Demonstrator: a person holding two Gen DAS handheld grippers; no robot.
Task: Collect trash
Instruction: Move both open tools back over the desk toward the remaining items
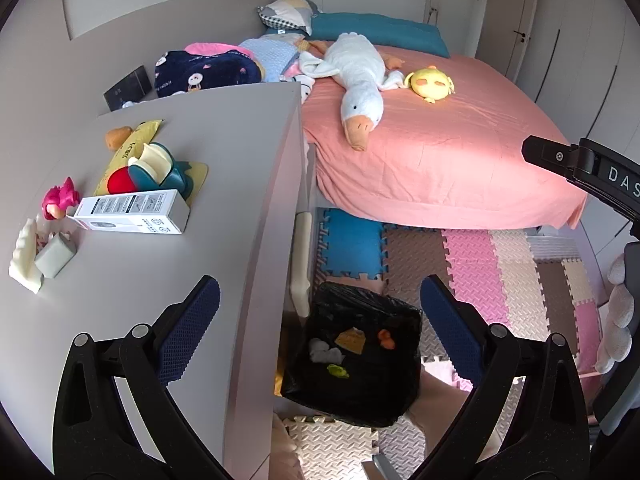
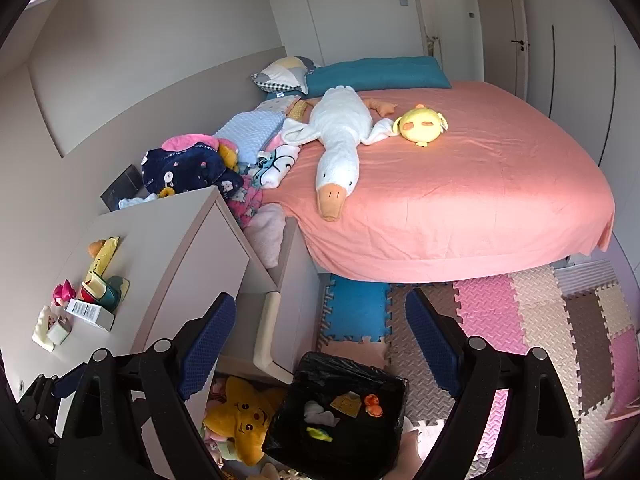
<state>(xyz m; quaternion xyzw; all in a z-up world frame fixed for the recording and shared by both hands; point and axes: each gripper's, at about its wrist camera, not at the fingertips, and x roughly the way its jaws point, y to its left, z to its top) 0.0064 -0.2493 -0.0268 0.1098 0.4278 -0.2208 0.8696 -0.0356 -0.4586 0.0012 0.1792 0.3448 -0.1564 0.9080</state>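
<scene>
Both grippers are hovering high over the scene with nothing between the jaws: left gripper (image 1: 320, 316) is spread wide, straddling the desk edge and the bin; right gripper (image 2: 320, 336) is equally wide, sitting above the floor mats. The trash bin (image 1: 412, 320) is standing on the floor just beside the desk (image 1: 224, 128), lined with a glossy, crinkled black bag, and is already holding a crumpled white tissue (image 1: 326, 352), a flat yellow scrap (image 1: 352, 340), something small and orange (image 1: 386, 338) and a green bit (image 1: 338, 371). Likely still to collect, judging by the desk top: the white carton (image 1: 132, 214), rigid, rectangular and printed, lying flat near the edge, and maybe the yellow wrapper (image 1: 138, 136) under the teal and cream toy (image 1: 160, 168); hard to say which of these counts as trash. The pink toy (image 1: 60, 198) and the foam-looking white piece (image 1: 24, 256) are sitting well left of the carton. For the carton I'd be coming in with the left side, pinching across the short width so the pads bite both long faces, then lifting clear before swinging over the bin mouth. Cardboard is light and slick, so squeeze firmly without crushing. The floor is interlocking textured foam tiles (image 2: 492, 312); the bed (image 2: 480, 200) with the plush goose (image 2: 340, 148) is irrelevant here.
</scene>
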